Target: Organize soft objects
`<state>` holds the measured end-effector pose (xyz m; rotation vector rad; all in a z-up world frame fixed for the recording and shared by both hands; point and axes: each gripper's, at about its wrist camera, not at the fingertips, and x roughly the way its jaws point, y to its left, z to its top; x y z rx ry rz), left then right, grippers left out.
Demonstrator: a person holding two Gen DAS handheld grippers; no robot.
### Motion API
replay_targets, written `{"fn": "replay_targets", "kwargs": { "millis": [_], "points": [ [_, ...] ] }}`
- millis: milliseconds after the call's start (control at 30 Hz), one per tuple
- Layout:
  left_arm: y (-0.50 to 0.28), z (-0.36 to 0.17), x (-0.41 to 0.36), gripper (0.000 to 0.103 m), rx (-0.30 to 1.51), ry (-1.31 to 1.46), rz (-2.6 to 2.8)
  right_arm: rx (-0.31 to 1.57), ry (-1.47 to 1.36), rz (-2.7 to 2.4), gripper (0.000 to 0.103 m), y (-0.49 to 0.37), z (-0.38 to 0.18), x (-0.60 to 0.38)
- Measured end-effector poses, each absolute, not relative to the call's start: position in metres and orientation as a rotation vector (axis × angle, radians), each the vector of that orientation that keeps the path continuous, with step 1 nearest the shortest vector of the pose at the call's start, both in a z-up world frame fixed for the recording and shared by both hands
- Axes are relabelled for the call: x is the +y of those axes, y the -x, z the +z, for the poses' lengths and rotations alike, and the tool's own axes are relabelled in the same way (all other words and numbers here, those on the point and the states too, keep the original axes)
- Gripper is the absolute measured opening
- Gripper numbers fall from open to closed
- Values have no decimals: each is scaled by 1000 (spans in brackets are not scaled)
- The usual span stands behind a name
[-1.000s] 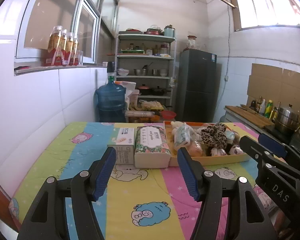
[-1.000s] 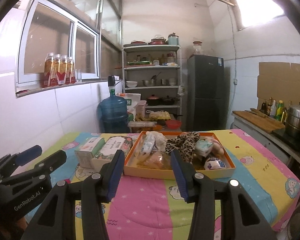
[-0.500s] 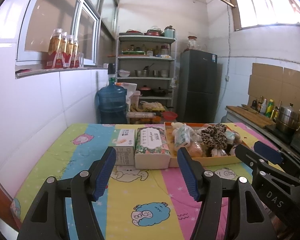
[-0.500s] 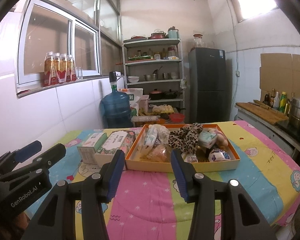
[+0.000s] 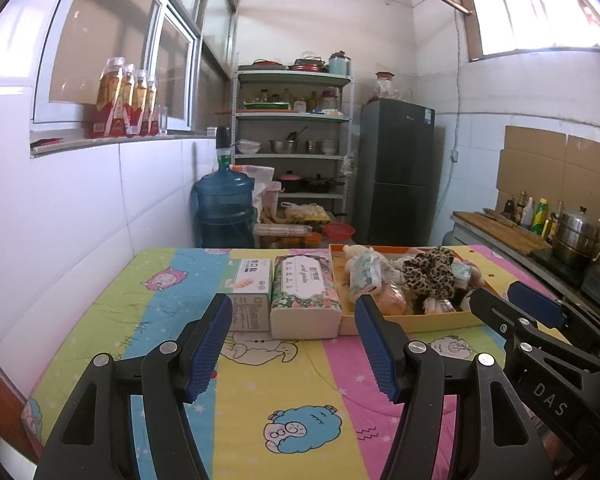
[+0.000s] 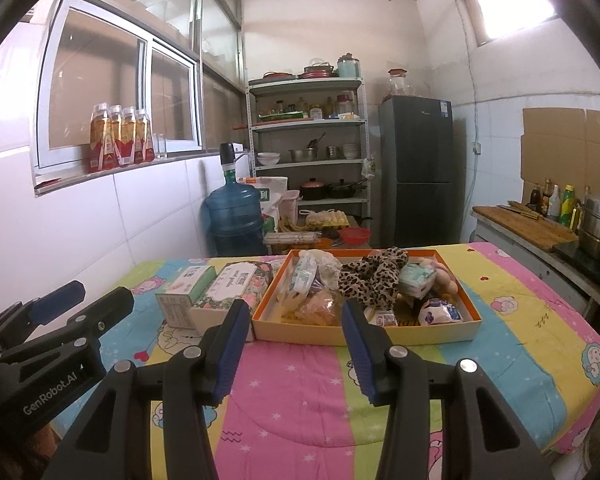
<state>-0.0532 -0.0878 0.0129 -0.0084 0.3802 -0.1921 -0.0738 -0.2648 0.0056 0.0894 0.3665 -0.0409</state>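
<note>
My left gripper [image 5: 290, 342] stands spread wide over the cartoon-print tablecloth [image 5: 284, 396] with nothing between its blue pads. My right gripper [image 6: 294, 346] is also parted, a little narrower, and empty. Each camera catches only the other gripper's tips at the picture's edge; my hands are out of view.

From left to right on the table, beyond the fingers: a small white-and-green box [image 5: 250, 294], then a floral tissue pack [image 5: 304, 298] touching it, then the shallow orange tray [image 6: 364, 334] touching the pack. None of these touch either gripper. The left gripper points toward the box and the tissue pack; the right points toward the tray's near wall, which shows between its fingers.

The tray is heaped with soft things that overlap, so several are hard to tell apart — I can make out a clear bag with blue print [image 6: 305, 278], a leopard-print cloth [image 6: 374, 278] draped across the middle, and small white packets [image 6: 440, 313] at the near right corner. Whatever lies under the cloth is hidden.

Behind the table, a blue water jug [image 6: 236, 216], a metal shelf rack [image 6: 308, 148] and a dark fridge [image 6: 418, 170].
</note>
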Motion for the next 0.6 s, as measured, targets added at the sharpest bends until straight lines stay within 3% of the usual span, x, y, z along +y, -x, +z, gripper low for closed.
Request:
{"fn": "replay_targets", "kwargs": {
  "millis": [600],
  "points": [
    [53, 13, -88, 66, 382, 8, -193, 368, -89, -40, 48, 74, 5, -263]
  ]
}}
